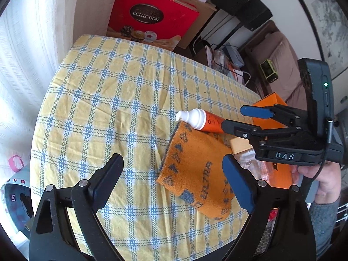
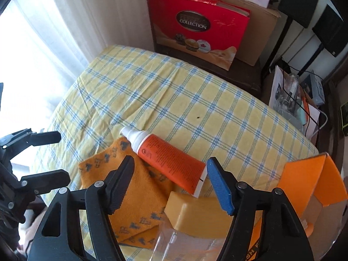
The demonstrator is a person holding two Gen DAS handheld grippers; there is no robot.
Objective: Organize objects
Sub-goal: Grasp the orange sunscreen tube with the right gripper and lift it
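Observation:
An orange tube with a white cap [image 2: 167,159] lies on the checked tablecloth [image 2: 195,100], its cap end over a folded orange cloth with blue print [image 2: 134,195]. Both also show in the left wrist view, the tube [image 1: 199,119] and the cloth [image 1: 195,174]. My right gripper [image 2: 171,184] is open, its fingers on either side of the tube's crimped end, not touching it. It shows in the left wrist view [image 1: 233,117] too. My left gripper [image 1: 174,182] is open and empty above the cloth's near edge.
An open orange box [image 2: 311,180] stands at the table's right edge. A yellow block [image 2: 195,215] and a clear plastic container [image 2: 184,245] sit near my right gripper. A red gift bag [image 2: 195,28] and cardboard boxes stand beyond the table. A white curtain [image 1: 32,54] hangs left.

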